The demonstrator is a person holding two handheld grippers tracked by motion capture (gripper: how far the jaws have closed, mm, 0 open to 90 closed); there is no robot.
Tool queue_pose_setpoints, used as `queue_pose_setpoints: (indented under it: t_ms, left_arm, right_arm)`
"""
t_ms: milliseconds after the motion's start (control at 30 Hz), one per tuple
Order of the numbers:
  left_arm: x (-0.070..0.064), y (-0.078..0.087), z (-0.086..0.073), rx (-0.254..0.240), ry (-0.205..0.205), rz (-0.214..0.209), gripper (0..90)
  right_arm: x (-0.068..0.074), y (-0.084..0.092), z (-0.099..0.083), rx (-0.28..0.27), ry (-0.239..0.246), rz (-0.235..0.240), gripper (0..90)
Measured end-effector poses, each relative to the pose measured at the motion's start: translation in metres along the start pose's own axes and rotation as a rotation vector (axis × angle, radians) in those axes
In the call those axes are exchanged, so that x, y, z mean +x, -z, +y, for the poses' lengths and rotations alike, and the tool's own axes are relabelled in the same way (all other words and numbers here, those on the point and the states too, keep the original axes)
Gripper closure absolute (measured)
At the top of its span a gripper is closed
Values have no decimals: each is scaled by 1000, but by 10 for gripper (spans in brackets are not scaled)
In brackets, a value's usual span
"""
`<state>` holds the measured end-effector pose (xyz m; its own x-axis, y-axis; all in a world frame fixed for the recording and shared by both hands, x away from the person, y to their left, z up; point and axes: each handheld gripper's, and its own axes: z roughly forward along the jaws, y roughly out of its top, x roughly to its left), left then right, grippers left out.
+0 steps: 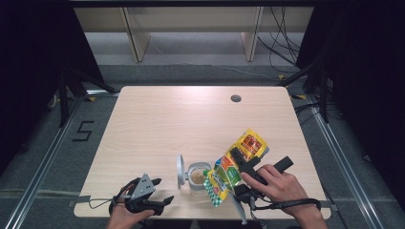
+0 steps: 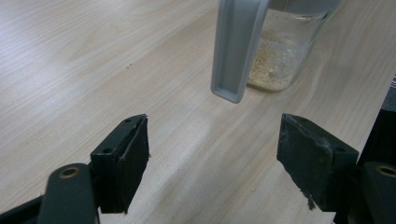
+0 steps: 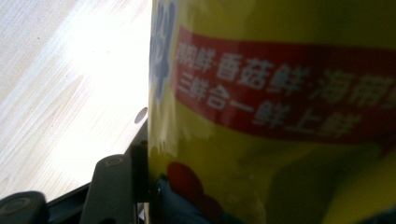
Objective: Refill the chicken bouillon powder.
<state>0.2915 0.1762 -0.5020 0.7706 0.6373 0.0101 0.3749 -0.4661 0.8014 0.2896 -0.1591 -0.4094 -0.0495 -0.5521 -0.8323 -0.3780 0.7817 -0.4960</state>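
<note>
A yellow seasoning bag [image 1: 237,161] with a red label hangs tilted over the table, its lower corner beside a small glass jar [image 1: 197,177]. My right gripper [image 1: 261,157] is shut on the bag. In the right gripper view the bag [image 3: 280,116] presses against one black finger [image 3: 114,186] and hides the other. The jar holds brownish powder, and its grey flip lid [image 1: 180,169] stands open at its left. My left gripper [image 1: 163,190] rests open and empty near the front edge. The left gripper [image 2: 212,158] points at the jar [image 2: 275,60] and lid [image 2: 236,46].
The light wooden table [image 1: 167,124] has a round cable hole [image 1: 235,98] at its far right. Pale shelving legs and cables stand on the floor beyond it. Metal rails run along both sides of the table.
</note>
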Motion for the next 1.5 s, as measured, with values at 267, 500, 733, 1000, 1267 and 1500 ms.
queue_pose_setpoints:
  t_ms: [267,500,733,1000,1267,1500]
  left_arm:
    - [-2,-1,-1,-21,35,3,251]
    - [-1,-1,0,-21,9,3,251]
    - [-3,-1,-1,-30,40,2,251]
    - [0,0,0,-5,-13,3,251]
    - [-1,0,0,-15,13,1,251]
    - [-1,0,0,-12,6,4,251]
  right_arm:
    - [0,0,0,-3,2,1,452]
    - [0,0,1,-3,5,1,452]
    - [0,0,1,-7,7,0,453]
    - [0,1,1,-5,7,-5,453]
    - [0,1,2,-9,8,-3,453]
    - [0,1,1,-10,3,-2,453]
